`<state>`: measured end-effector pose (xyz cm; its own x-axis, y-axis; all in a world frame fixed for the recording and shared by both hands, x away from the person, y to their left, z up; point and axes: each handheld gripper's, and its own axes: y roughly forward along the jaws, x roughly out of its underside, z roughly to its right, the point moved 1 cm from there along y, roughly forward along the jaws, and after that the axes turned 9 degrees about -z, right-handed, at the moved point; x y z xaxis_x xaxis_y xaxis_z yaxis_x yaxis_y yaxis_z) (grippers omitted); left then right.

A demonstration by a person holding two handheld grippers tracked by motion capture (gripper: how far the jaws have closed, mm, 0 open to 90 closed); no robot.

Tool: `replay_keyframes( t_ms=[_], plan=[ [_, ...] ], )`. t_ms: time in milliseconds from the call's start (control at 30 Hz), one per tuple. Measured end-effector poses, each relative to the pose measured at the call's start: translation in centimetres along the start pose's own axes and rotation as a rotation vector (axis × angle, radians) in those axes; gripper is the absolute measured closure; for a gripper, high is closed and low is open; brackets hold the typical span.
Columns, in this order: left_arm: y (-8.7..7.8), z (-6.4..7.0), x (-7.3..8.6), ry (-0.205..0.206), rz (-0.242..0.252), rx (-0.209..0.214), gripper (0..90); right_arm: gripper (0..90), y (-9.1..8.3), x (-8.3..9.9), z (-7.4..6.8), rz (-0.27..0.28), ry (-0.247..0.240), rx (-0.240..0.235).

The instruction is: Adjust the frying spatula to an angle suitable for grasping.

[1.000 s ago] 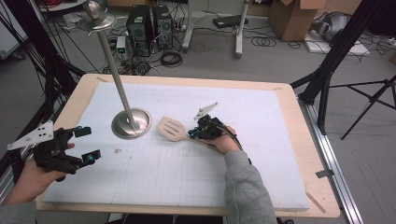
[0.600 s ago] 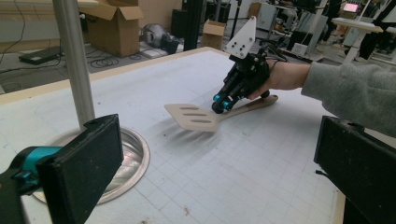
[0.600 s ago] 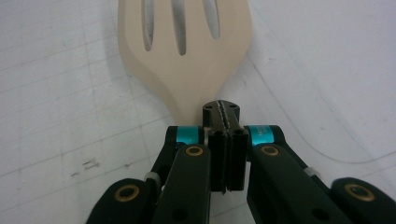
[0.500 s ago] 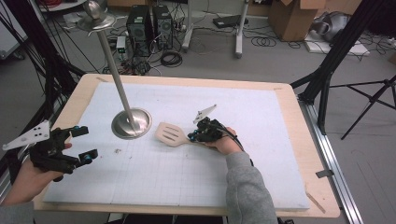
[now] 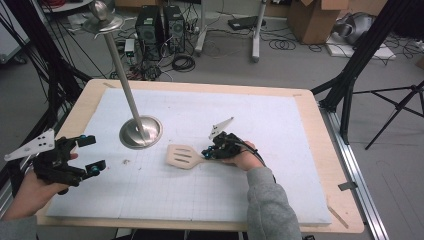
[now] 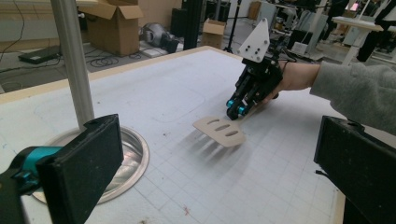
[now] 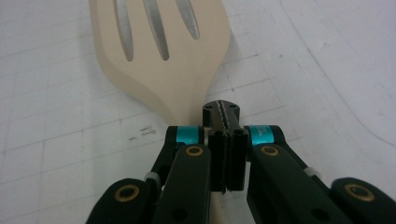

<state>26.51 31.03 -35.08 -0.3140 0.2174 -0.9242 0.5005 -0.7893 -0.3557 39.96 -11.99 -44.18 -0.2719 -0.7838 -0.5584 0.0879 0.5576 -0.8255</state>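
- Far left, the left gripper (image 5: 75, 155) hovers over the bench (image 5: 320, 200) edge, its fingers (image 6: 84, 172) spread wide and holding nothing.
- Just right of it, a metal stand (image 5: 141, 131) sits on the white mat (image 5: 280, 120), its pole leaning up and back toward the floor clutter.
- Moving on to the middle: the slotted wooden spatula (image 5: 182, 156) has its blade low over the mat, pointing toward the stand's base.
- And there's the right gripper (image 5: 209, 152), fingers (image 7: 219, 149) clamped tight on the spatula's handle, right behind the blade.
- A grey sleeve (image 5: 270, 205) trails back toward the near edge.
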Motion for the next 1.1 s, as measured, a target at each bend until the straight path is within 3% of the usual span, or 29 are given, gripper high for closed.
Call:
replay_keyframes(
  t_ms=[433,567,767,867,933,1100],
  plan=[
    [0.5,0.1,-0.3,0.005,-0.002,0.017,1.8,90.0,-0.5,0.8,-1.3,-0.013,0.006,-0.065],
    [0.7,0.0,-0.4,0.007,0.0,0.022,1.8,90.0,-0.5,0.6,-1.4,-0.022,-0.033,-0.047],
    [0.9,-0.3,-0.6,0.006,0.01,0.029,1.8,90.0,-2.8,0.9,-1.7,0.09,-0.02,-0.029],
    [1.2,-0.3,-0.7,0.01,0.005,0.036,1.8,90.0,-4.1,2.2,-1.7,0.128,0.005,-0.015],
    [1.5,-0.3,-0.9,0.012,0.005,0.044,1.8,90.0,-5.2,3.7,-1.7,0.152,0.046,-0.002],
    [2.1,-0.3,-1.2,0.022,0.0,0.061,1.8,90.0,-6.5,5.5,-1.7,0.208,0.076,0.019]
  ],
)
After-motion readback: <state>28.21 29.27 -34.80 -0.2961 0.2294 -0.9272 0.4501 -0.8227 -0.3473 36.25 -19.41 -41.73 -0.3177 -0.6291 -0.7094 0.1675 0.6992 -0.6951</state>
